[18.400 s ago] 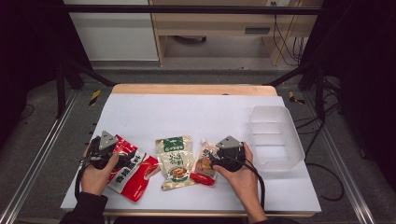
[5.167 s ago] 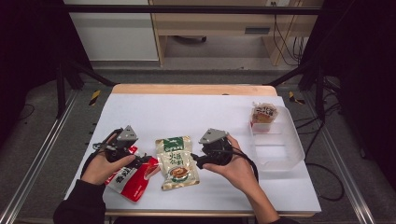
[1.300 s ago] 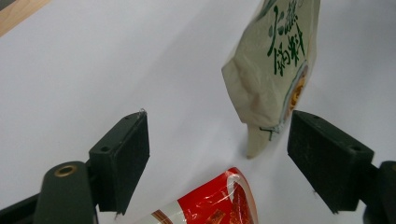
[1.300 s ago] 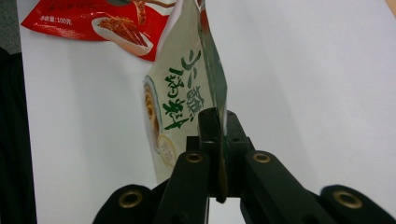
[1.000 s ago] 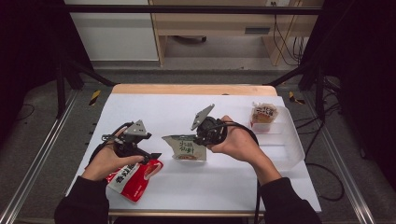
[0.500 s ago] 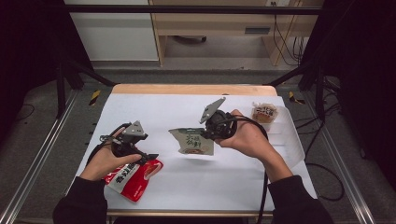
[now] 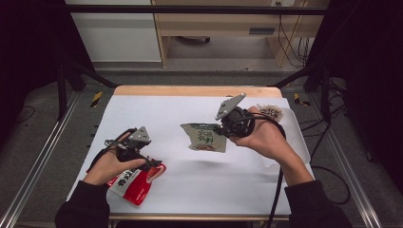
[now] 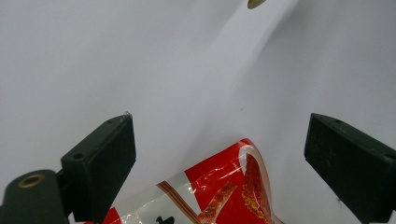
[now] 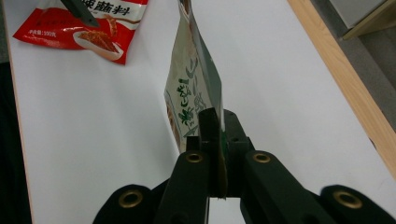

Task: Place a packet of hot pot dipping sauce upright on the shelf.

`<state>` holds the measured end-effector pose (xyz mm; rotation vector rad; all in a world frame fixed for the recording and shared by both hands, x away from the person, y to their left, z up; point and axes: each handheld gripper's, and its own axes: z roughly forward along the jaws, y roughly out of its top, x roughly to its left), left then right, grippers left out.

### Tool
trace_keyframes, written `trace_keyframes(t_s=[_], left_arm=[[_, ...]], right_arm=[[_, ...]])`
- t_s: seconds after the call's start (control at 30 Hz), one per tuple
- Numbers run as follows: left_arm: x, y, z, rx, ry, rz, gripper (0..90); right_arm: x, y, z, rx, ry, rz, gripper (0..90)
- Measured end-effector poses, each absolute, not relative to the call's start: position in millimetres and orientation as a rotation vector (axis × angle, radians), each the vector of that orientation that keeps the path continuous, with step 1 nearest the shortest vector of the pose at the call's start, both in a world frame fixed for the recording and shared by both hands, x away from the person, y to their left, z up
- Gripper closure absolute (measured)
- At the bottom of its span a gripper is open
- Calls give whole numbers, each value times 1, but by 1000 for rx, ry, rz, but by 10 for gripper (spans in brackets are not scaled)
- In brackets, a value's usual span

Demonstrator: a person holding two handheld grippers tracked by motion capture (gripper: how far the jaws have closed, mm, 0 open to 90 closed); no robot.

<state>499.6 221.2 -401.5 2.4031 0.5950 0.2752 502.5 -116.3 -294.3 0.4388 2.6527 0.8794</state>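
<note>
Jaws of right gripper (image 7: 219,128) clamp the green packet (image 7: 205,138), lifted mid-frame, bin (image 7: 304,152) not reached. Left gripper (image 7: 153,164) jaws just opened wide over red packet (image 7: 134,184), lower left on the surface (image 7: 180,109), unsorted.

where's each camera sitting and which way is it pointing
High view: above the person's side of the white table, looking forward and down; both forearms and hands show.
Left gripper view: on the left gripper, looking down between its open jaws at the red packet.
Right gripper view: on the right gripper, looking along jaws shut on the green packet.
Shared: the red packet appears in all three views.
</note>
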Motion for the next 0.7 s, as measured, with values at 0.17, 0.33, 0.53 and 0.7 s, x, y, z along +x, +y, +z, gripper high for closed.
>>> trace_keyframes(t_s=[0.17, 0.33, 0.53, 0.7], left_arm=[[499, 224, -401, 2399, 610, 274, 89], [498, 224, -401, 2403, 616, 277, 88], [497, 222, -402, 2409, 612, 278, 86], [496, 222, -402, 2410, 615, 285, 84]], right_arm=[[501, -126, -288, 453, 2634, 884, 900], [500, -133, -280, 445, 2612, 879, 900], [498, -143, -266, 448, 2575, 882, 900], [496, -153, -258, 460, 2550, 895, 900]])
